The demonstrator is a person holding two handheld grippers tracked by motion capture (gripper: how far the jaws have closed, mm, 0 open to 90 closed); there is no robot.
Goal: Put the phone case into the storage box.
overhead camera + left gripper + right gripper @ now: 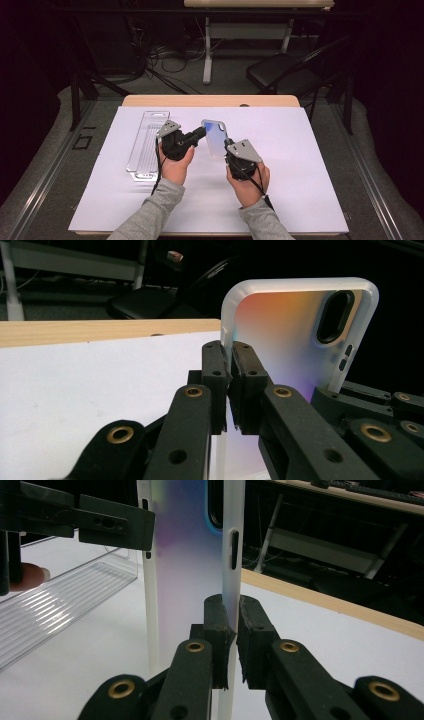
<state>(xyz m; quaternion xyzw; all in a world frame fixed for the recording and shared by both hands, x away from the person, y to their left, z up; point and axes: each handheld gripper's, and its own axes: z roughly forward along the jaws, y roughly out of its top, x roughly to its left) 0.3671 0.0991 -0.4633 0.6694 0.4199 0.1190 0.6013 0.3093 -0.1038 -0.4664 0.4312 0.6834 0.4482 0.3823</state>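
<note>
Here both tongs hold one phone case [215, 137] between them, above the white sheet [300, 165] that covers the table. The left gripper [227, 352] is closed on the pale edge of the case; in the left gripper view its two jaws pinch this rim tightly, with only the rim between them. The back of the case, with orange and violet colours and the dark oval camera opening, stands to the right of these jaws. The right gripper [230, 605] is also closed, on the other long edge of the case; its jaws grip the white side wall just under a narrow slot. In the high view the case stands tilted between the two grippers, and it seems lifted off the sheet, though I cannot be sure from this angle. A clear plastic tray [146, 145] lies on the sheet just beyond the left gripper, on its outer side, apart from the case.
</note>
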